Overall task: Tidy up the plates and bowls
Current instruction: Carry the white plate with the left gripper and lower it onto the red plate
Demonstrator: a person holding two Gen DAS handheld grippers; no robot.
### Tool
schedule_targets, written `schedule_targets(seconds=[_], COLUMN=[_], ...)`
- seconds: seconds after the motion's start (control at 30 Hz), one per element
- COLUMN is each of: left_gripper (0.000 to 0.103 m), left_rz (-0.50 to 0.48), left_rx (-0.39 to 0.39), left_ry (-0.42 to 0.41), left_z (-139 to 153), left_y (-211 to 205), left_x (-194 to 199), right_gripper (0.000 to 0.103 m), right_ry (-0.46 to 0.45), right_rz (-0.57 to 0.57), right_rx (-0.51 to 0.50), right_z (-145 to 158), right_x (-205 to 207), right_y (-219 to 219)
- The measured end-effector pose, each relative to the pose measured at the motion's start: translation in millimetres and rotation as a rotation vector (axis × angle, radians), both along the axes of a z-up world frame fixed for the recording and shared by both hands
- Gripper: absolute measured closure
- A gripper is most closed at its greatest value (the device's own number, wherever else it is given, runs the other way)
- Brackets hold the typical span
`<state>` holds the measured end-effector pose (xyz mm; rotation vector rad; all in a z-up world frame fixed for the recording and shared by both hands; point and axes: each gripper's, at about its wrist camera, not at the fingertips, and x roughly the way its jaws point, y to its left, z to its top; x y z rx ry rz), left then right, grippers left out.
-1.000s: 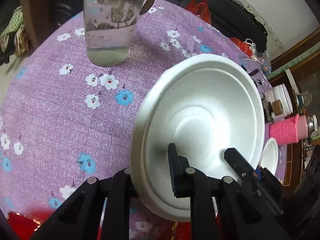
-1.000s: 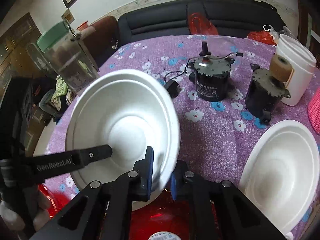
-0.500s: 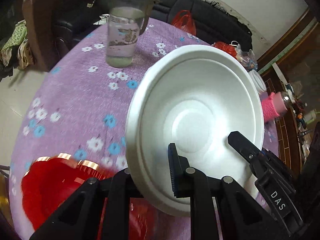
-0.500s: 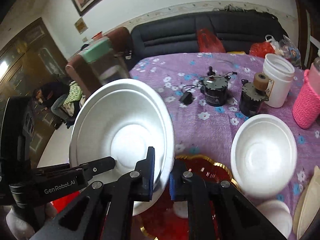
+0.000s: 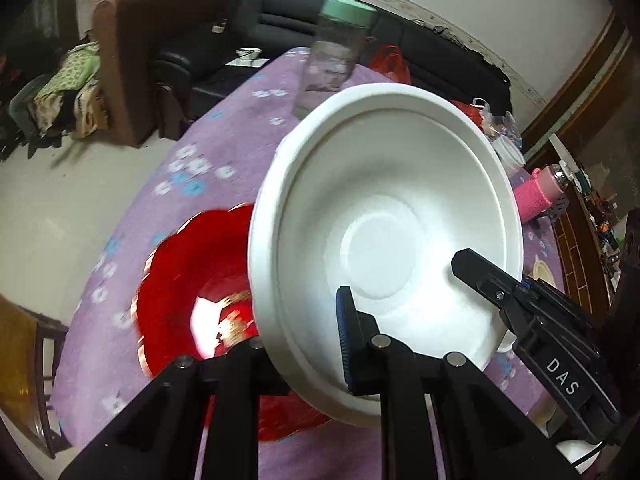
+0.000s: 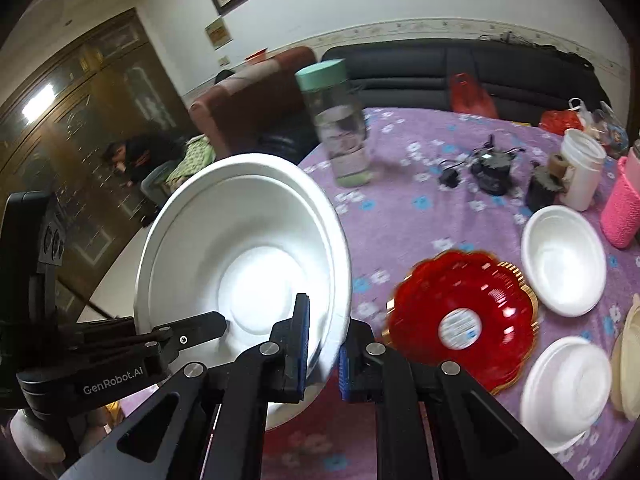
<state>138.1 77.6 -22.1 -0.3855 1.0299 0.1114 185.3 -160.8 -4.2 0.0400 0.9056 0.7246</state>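
Observation:
A large white foam bowl (image 5: 384, 220) is held up in the air, tilted, by both grippers. My left gripper (image 5: 304, 340) is shut on its near rim. My right gripper (image 6: 323, 344) is shut on the opposite rim of the same bowl (image 6: 244, 264). The right gripper also shows in the left wrist view (image 5: 480, 280), the left one in the right wrist view (image 6: 192, 330). A red scalloped plate (image 6: 464, 320) with a gold edge lies on the purple floral tablecloth (image 6: 420, 216), also under the bowl in the left wrist view (image 5: 192, 280).
A white foam bowl (image 6: 564, 260) and another, upside down (image 6: 566, 388), lie right of the red plate, with a beige dish (image 6: 628, 364) at the edge. A clear jar with a green lid (image 6: 336, 128), two small motors (image 6: 492, 164), a white tub (image 6: 580, 168) and a pink bottle (image 6: 622, 208) stand farther back.
Both grippers have lifted the white bowl higher and pulled back from the table. More of the table shows now, with the red plate and the other bowls in view.

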Motion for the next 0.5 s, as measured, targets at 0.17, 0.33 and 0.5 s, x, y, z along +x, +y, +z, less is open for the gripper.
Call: schedule_targets(seconds=[0.17,0.33,0.5], left_gripper=[0.086,0.086,0.086], left_rz=[0.050,0.100,0.117], left_rx=[-0.016,-0.038,-0.057], left_ry=[0.029,0.069,0.104], left_z=[-24.7,-57.3,-79.8], left_y=[21.1,42.3,52.1], left_x=[-19.9,-22.0,-20.4], right_gripper=[0.089,0.089,0.089], right_ry=[0.037,0.096,0.153], right_rz=[0.034,0.044,0.034], right_rx=[-0.023,-0.053,-0.069], right_z=[-21.2,-51.7,-75.0], right_x=[-18.0,-21.8,-15.7], right_y=[25.7,47.1,56.6])
